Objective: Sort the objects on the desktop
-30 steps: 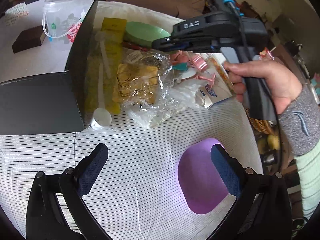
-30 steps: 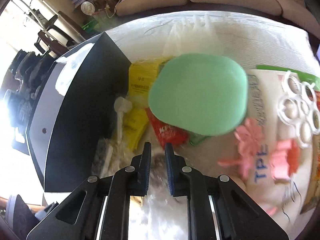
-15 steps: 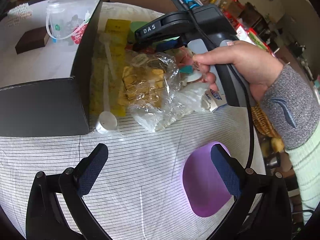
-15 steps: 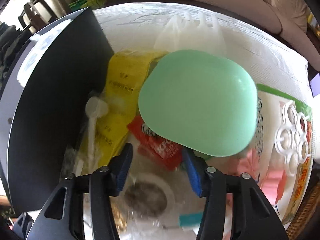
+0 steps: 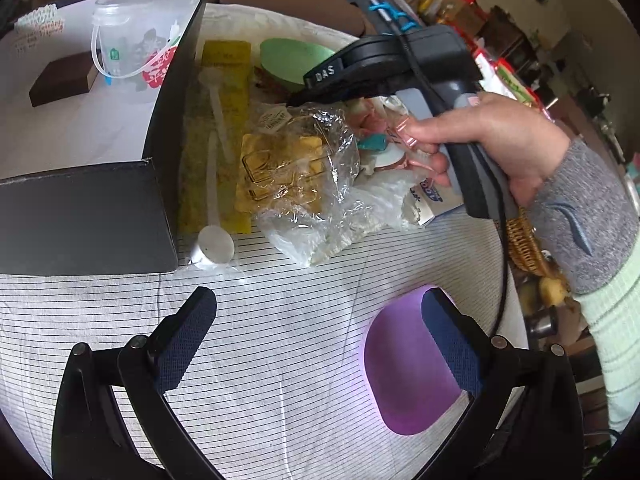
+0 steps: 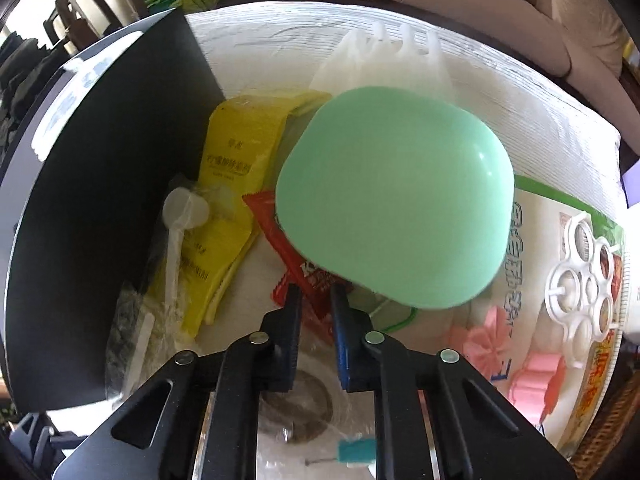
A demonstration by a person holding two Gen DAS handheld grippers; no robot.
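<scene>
My right gripper point(image 6: 316, 292) has its jaws closed onto the red snack packet point(image 6: 296, 260), which lies half under the upturned green bowl point(image 6: 394, 216). In the left wrist view the right gripper's body point(image 5: 384, 68) hangs over the pile, above a clear bag of gold clips point(image 5: 296, 160), with the green bowl point(image 5: 292, 56) behind it. My left gripper point(image 5: 320, 336) is open and empty above the striped cloth, next to a purple dish point(image 5: 404, 380).
A black box point(image 5: 92, 208) stands at the left with a clear bucket point(image 5: 136, 48) inside. Yellow packets point(image 6: 236, 168), a white scoop point(image 6: 184, 216), a white ring holder point(image 6: 584, 280) and pink clips point(image 6: 532, 376) crowd the pile. A wicker basket point(image 5: 524, 240) sits off the right edge.
The right gripper moved forward past the clear bag, opened, then closed on the red packet under the green bowl. The left gripper stayed put.
</scene>
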